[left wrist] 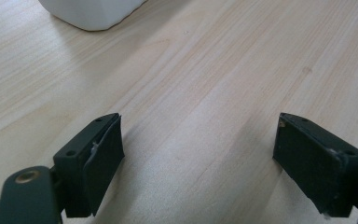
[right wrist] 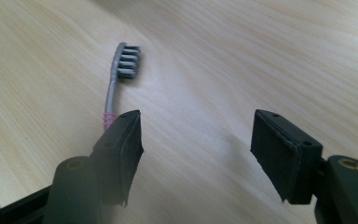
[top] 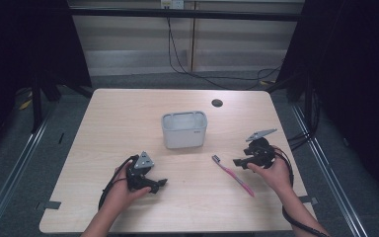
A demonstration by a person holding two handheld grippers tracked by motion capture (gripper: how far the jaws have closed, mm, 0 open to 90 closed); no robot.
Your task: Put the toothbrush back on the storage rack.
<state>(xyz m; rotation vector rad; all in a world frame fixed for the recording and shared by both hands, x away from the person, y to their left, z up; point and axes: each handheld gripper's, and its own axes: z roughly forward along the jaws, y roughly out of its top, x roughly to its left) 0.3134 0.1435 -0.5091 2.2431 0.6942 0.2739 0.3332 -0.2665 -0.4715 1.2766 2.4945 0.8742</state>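
Observation:
A toothbrush [top: 233,174] with a pink handle and a grey bristled head lies flat on the wooden table [top: 128,118], in front and to the right of a white rectangular tub [top: 184,129]. My right gripper [top: 238,162] hovers just right of the brush head, with a hand behind it. In the right gripper view the jaws of the right gripper [right wrist: 196,144] stand apart over bare wood, and the toothbrush [right wrist: 121,60] lies beyond and left of the left jaw, not between them. My left gripper [top: 161,183] rests low at the front left. Its jaws [left wrist: 198,154] are open, with nothing between them.
A corner of the white tub [left wrist: 91,11] shows at the top left of the left gripper view. A round cable hole [top: 217,102] sits near the table's far edge. Dark curtains and floor cables surround the table.

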